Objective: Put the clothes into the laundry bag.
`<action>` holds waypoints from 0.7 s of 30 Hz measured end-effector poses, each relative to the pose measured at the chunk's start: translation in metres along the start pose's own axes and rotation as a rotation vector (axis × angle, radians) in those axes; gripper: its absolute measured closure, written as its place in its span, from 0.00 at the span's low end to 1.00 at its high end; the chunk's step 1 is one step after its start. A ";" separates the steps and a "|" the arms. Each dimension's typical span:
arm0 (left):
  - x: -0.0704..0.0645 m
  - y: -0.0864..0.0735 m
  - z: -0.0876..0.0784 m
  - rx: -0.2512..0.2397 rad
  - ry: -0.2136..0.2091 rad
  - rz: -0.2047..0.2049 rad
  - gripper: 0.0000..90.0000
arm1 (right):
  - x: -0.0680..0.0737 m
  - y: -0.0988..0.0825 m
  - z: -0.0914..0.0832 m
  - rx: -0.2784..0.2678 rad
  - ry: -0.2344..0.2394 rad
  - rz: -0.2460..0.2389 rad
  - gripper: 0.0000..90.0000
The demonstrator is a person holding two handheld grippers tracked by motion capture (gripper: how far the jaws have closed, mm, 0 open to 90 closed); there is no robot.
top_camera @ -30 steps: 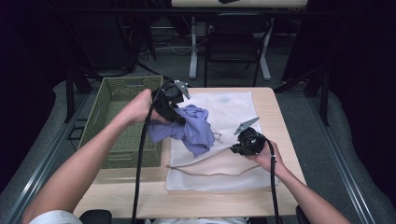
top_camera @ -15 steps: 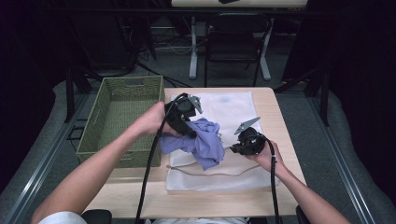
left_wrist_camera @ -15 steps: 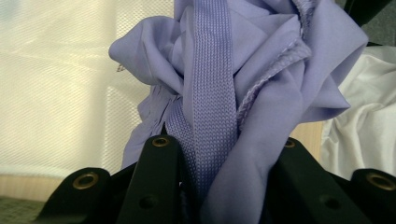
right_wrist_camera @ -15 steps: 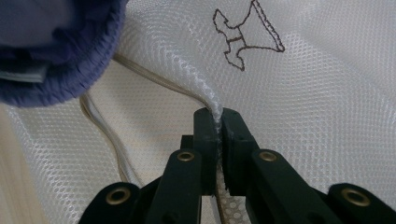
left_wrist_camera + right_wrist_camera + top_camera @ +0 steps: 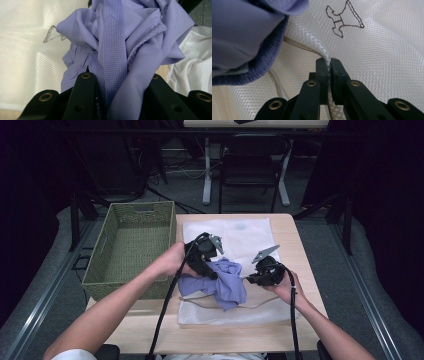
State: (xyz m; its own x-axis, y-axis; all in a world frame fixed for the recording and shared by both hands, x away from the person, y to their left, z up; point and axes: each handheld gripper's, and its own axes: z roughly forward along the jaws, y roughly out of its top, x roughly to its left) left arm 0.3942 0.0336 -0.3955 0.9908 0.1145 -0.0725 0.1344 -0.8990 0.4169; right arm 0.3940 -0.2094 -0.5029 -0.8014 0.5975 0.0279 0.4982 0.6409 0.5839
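Two grippers, one purple cloth, one white mesh bag.

From above, the left gripper (image 5: 212, 270) holds the purple cloth (image 5: 222, 282) over the mesh bag (image 5: 250, 237) on the table (image 5: 295, 245), beside a green basket (image 5: 132, 247); the right gripper (image 5: 252, 279) is at the bag's edge. In the left gripper view, the jaws squeeze the cloth (image 5: 120, 47). In the right gripper view, the jaws pinch a fold of the bag (image 5: 374, 50) tight, with the cloth (image 5: 244, 35) just beside.

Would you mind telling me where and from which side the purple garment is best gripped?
Probably by the ribbed band running up the purple garment. It is a thick, firm strip amid loose folds, and the left hand-held gripper already clamps it, coming from the basket side. The right hand-held gripper pinches the white mesh bag at its edge.
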 end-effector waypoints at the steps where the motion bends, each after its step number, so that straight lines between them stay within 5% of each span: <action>1: -0.001 0.000 0.004 -0.001 -0.002 0.000 0.82 | 0.000 0.000 0.000 -0.002 -0.001 0.001 0.96; 11: -0.007 -0.001 0.027 0.009 -0.009 -0.022 0.82 | -0.001 0.001 -0.003 -0.008 0.009 0.018 0.96; 21: -0.011 0.000 0.049 -0.034 -0.020 -0.031 0.82 | -0.001 0.000 -0.005 -0.028 0.006 0.024 0.97</action>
State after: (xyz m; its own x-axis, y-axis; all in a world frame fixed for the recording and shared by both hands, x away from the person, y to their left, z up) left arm 0.3825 0.0118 -0.4387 0.9856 0.1332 -0.1041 0.1659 -0.8803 0.4444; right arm 0.3928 -0.2123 -0.4988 -0.7913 0.6096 0.0469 0.5079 0.6128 0.6053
